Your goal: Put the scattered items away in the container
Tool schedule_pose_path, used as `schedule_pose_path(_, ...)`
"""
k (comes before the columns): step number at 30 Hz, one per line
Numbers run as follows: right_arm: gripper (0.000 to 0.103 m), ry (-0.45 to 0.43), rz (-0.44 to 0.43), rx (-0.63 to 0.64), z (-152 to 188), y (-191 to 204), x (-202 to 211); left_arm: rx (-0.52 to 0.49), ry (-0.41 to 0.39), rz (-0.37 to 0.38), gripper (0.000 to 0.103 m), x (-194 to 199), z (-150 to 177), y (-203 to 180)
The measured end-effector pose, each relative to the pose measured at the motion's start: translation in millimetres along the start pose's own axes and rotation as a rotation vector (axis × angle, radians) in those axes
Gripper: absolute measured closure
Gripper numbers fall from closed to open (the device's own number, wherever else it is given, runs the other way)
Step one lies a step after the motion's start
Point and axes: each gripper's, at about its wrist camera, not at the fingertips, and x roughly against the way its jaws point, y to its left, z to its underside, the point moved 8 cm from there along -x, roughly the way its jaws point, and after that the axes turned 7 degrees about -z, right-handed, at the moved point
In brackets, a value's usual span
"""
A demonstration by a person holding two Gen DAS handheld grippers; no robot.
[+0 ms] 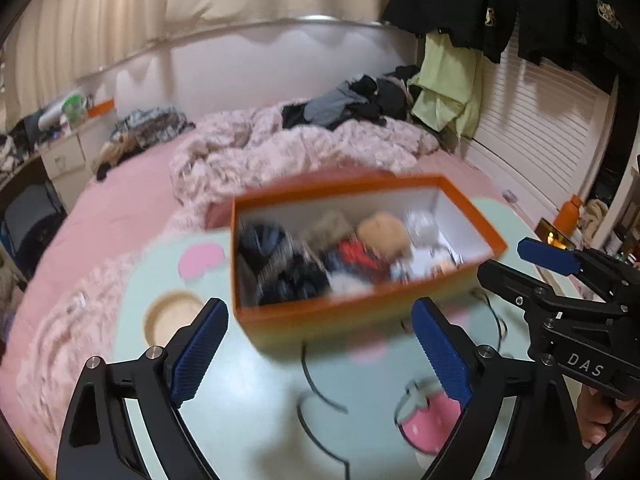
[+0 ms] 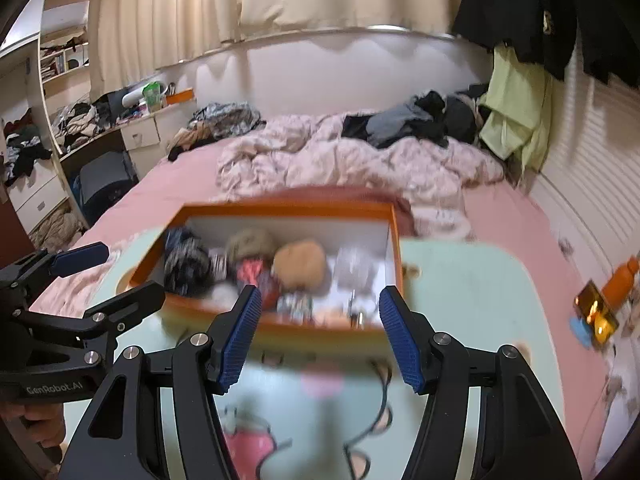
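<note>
**Both grippers empty in front of a filled orange box on the bed**

Left wrist view: the left gripper [image 1: 320, 352] stood wide open, its blue pads well apart, with nothing between them. Beyond the fingertips sat the orange box [image 1: 360, 316], open-topped, resting on a pale green printed mat [image 1: 248, 412] spread over a pink bed [image 1: 108, 216]. The box already held a blurred jumble of small items [image 1: 344, 252]: dark fabric, something red, a tan rounded thing. What each one was could not be told through the blur. The right gripper [image 1: 500, 264] showed at the right edge, also empty, near the box's right corner. No loose item lay plainly on the mat; the dark curved lines there appeared to be its print.

Right wrist view: the right gripper [image 2: 320, 340] stood partly open, holding nothing, its pads just short of the box's near wall [image 2: 312, 326]. The left gripper [image 2: 92, 272] came in from the left, close to the box's left corner.

Risks, as a judgement: the box sat on soft bedding, so a nudge from either gripper at its corners could tip or slide it and spill the contents. The two grippers were near each other and could collide. Blur suggested quick motion, which would make a misjudged reach likelier. A phone [image 2: 596, 312] and an orange bottle [image 2: 620, 280] at the right could be knocked by a wide swing.
</note>
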Motion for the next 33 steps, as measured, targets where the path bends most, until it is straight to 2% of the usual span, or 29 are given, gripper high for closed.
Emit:
schedule_pose_path(4,0.041,0.04,0.005,-0.008,30.0,2.6,-0.1,0.048,0.041,-0.053,0.009,-13.0,38.1,3.2)
schedule_pose_path(9,0.041,0.116,0.034,-0.009,66.5,2.6,-10.9,0.073,0.139,-0.049,0.009,-33.6,75.0,0.0)
schedule_pose_path(11,0.041,0.138,0.046,-0.013,77.5,0.4,-14.2,0.055,0.136,-0.089,0.007,-36.6,80.3,-0.4)
schedule_pose_path(12,0.041,0.145,0.05,-0.016,81.8,-0.3,-15.0,0.048,0.143,-0.098,0.002,-38.2,82.2,-1.1)
schedule_pose_path(14,0.041,0.165,0.051,-0.028,89.9,-2.1,-17.8,0.048,0.14,-0.096,0.0,-40.2,84.8,-2.3)
schedule_pose_path(15,0.039,0.165,0.055,-0.027,92.0,-2.8,-18.7,0.049,0.137,-0.097,0.0,-41.2,85.7,-2.5)
schedule_pose_path(17,0.015,0.175,0.085,-0.017,97.3,-4.2,-19.3,0.055,0.134,-0.098,0.0,-43.0,87.3,-1.0)
schedule_pose_path(18,0.014,0.175,0.106,-0.013,99.9,-5.3,-19.8,0.055,0.132,-0.096,0.0,-43.5,88.1,0.3)
schedule_pose_path(20,0.002,0.171,0.12,-0.02,102.7,-8.1,-19.8,0.053,0.129,-0.093,0.0,-41.9,88.1,0.1)
schedule_pose_path(21,0.0,0.177,0.124,-0.026,103.9,-9.7,-20.1,0.052,0.128,-0.092,0.0,-40.6,89.1,0.2)
schedule_pose_path(33,0.0,0.17,0.124,-0.021,103.3,-11.2,-19.0,0.051,0.128,-0.091,0.0,-37.2,87.5,0.6)
